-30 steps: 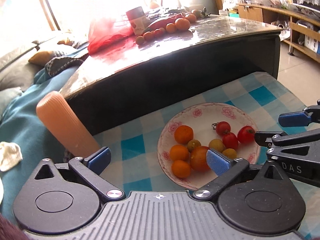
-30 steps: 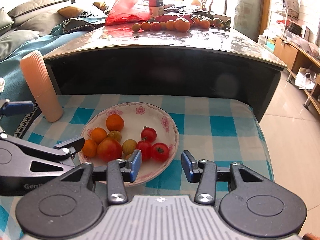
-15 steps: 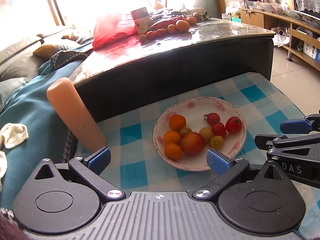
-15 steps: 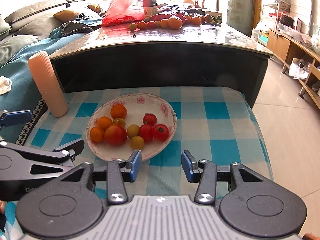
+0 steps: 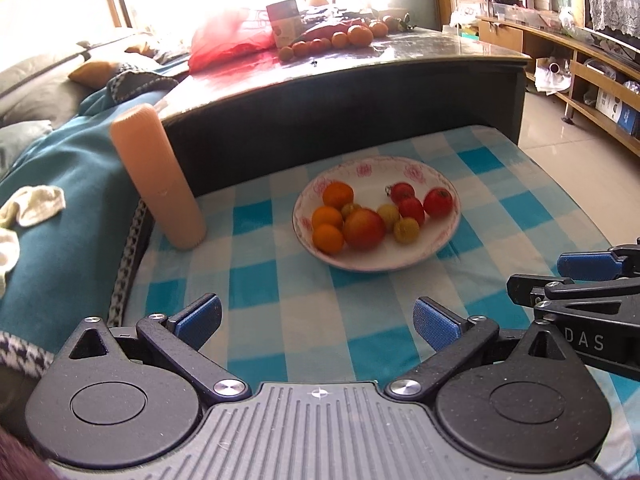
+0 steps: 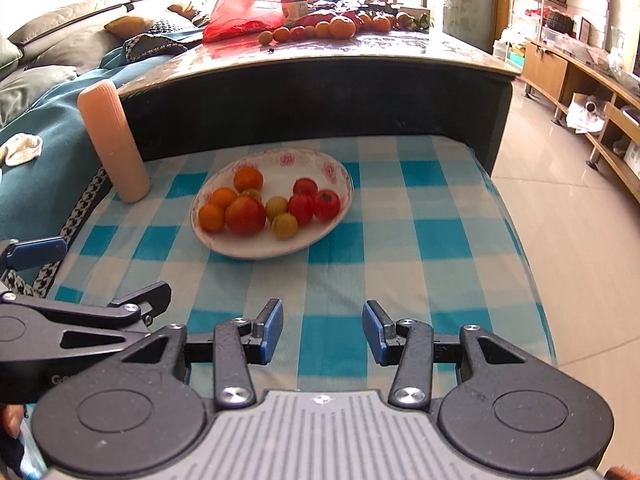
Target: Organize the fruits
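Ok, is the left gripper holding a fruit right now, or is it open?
Open and empty. The left gripper has its blue pads spread wide with only checked cloth between them; the fruit sits in the plate ahead.

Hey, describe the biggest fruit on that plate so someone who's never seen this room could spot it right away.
Find the blue-and-white checked cloth in front of the dark table, then the white floral-rimmed plate on it. The big red fruit lies near the plate's front edge, between the small oranges and the yellowish tomatoes. It is clearly larger than every other fruit there.
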A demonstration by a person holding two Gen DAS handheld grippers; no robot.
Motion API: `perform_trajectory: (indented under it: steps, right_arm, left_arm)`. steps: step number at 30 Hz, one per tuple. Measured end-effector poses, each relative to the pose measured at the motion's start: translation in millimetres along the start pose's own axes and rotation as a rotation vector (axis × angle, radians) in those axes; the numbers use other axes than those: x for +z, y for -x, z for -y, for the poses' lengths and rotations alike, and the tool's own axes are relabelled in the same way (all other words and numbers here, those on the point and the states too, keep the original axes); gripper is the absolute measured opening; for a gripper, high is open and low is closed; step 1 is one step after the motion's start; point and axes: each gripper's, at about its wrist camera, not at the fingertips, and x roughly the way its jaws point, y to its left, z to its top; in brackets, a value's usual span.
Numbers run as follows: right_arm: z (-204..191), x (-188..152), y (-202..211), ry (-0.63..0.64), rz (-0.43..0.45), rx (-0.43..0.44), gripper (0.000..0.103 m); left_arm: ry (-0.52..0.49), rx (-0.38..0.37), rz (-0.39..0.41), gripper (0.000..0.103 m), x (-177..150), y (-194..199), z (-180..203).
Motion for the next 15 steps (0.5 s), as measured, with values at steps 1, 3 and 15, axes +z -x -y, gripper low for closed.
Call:
perform_trajectory:
  steps: [1,3,15]
  right_arm:
    - [0,-3,2,-0.006,-0.004,0.000,0.059]
    - [0,-10,7,-0.021,-0.009,-0.005,0.059]
    - [-2,-45,40,-0.048,-0.015,0.014,0.060]
  left_arm:
    - [0.000,-0.002,-0.003,0.103,-3,3,1]
    - [0.000,-0.006,-0.005,0.103,-8,7,1]
    - [0.032,-0.021,-0.022,0.103,-33,27,4]
